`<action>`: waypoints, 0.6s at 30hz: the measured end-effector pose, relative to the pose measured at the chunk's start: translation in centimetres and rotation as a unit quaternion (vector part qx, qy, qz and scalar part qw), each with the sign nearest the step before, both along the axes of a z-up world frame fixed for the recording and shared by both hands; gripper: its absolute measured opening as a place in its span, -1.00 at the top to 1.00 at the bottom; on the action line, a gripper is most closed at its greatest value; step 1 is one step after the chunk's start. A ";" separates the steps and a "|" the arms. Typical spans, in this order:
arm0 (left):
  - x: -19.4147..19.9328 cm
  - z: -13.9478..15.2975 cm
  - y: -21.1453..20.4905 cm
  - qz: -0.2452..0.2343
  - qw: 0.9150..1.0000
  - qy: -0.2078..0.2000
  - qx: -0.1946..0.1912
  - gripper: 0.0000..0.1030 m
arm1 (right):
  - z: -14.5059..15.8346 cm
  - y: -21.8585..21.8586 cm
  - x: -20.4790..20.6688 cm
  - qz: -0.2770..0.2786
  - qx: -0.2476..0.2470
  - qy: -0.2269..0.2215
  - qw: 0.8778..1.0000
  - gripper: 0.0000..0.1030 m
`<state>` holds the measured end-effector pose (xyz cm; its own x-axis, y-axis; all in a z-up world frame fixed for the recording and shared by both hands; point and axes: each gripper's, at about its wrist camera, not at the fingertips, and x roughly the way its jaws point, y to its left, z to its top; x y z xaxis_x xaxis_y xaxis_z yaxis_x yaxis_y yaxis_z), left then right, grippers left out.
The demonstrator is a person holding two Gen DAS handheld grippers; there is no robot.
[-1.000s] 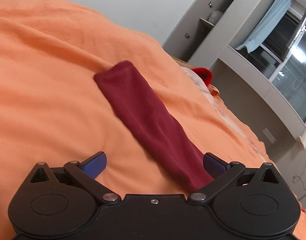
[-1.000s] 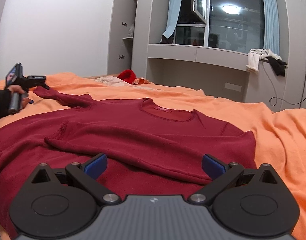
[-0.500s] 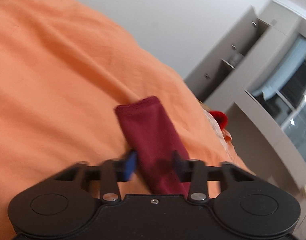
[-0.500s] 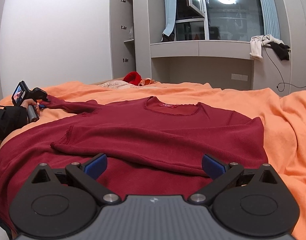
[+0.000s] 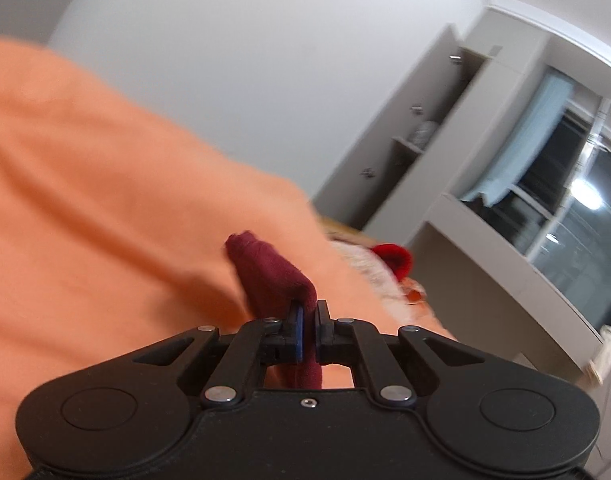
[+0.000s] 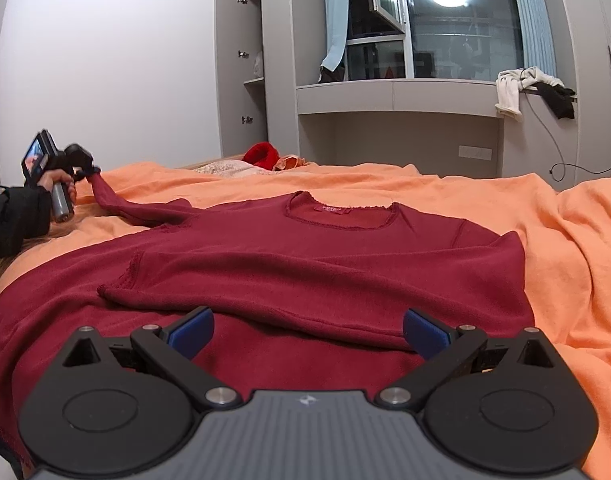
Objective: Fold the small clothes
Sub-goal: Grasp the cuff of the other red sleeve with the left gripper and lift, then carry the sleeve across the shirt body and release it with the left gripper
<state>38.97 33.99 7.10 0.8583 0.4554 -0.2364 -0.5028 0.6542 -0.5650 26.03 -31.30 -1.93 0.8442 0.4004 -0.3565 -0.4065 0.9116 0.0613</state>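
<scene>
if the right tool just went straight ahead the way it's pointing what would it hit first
Probably the folded sleeve lying across the red top. The right tool is open and angled slightly down at it, with nothing between. How far off it is cannot be told.

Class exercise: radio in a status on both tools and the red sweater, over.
Left tool shut on sleeve, lifted off orange bedspread. Right tool open, empty, above red sweater. Other sleeve already folded across. Nothing obstructing.
</scene>
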 end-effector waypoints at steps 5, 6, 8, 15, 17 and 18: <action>0.2 4.0 -3.7 -0.053 0.998 -0.029 0.025 0.92 | 1.0 0.5 -0.7 -0.012 0.006 -0.024 1.000 -0.99; 0.2 4.8 -4.8 -0.067 0.997 -0.036 0.034 0.92 | 1.2 0.6 -1.0 -0.010 0.009 -0.031 0.999 -0.99; 0.4 6.7 -7.3 -0.102 0.992 -0.047 0.060 0.92 | 1.6 0.6 -1.6 -0.006 0.015 -0.042 0.999 -0.99; -1.6 10.8 -19.0 -0.229 0.951 -0.065 0.196 0.91 | 2.9 0.2 -3.0 -0.011 0.027 -0.070 0.997 -0.99; -2.7 11.2 -22.9 -0.263 0.935 -0.066 0.230 0.91 | 3.2 -0.1 -3.2 -0.019 0.032 -0.076 0.996 -0.99; -3.2 11.1 -24.8 -0.277 0.927 -0.067 0.243 0.91 | 3.3 -0.3 -3.3 -0.024 0.034 -0.077 0.996 -0.99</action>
<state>35.73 9.22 18.21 0.9992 -0.0388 0.0069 0.0394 0.9850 -0.1681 22.75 -31.59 1.41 0.9058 0.3762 -0.1952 -0.3711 0.9264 0.0631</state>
